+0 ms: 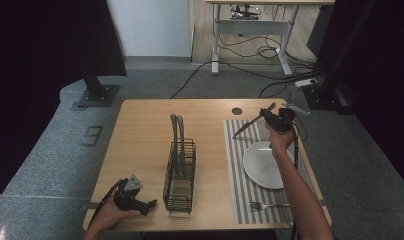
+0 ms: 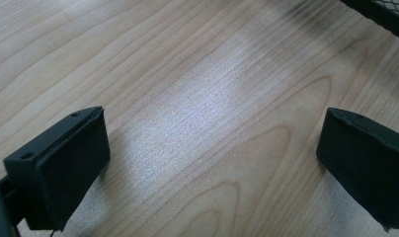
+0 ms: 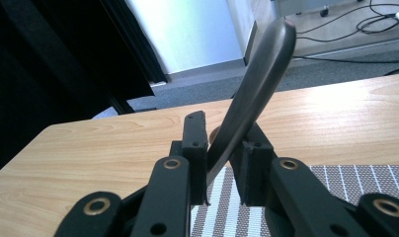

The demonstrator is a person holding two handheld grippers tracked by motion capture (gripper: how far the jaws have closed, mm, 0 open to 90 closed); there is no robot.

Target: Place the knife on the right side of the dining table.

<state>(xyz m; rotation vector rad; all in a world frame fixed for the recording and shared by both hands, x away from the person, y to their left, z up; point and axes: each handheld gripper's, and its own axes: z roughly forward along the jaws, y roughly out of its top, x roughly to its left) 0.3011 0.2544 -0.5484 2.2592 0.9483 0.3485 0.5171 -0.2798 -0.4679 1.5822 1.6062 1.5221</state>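
Knife (image 1: pixel 246 126) pinched in the right gripper (image 1: pixel 270 116) and held up over the far end of the striped mat (image 1: pixel 236 165), beside the plate (image 1: pixel 264 165), likely next laid flat on it, left gripper (image 1: pixel 140 202) spread wide, idle on the table (image 1: pixel 140 130).

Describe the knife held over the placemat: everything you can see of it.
The knife is a slim table knife, dull grey and metallic-looking, one piece as far as shows. The right tool is shut on it, pads pressing both flat sides. It is held in the air, tilted, over the far edge of the striped placemat, one end pointing toward the wire basket. In the right gripper view its rounded free end rises beyond the jaws.
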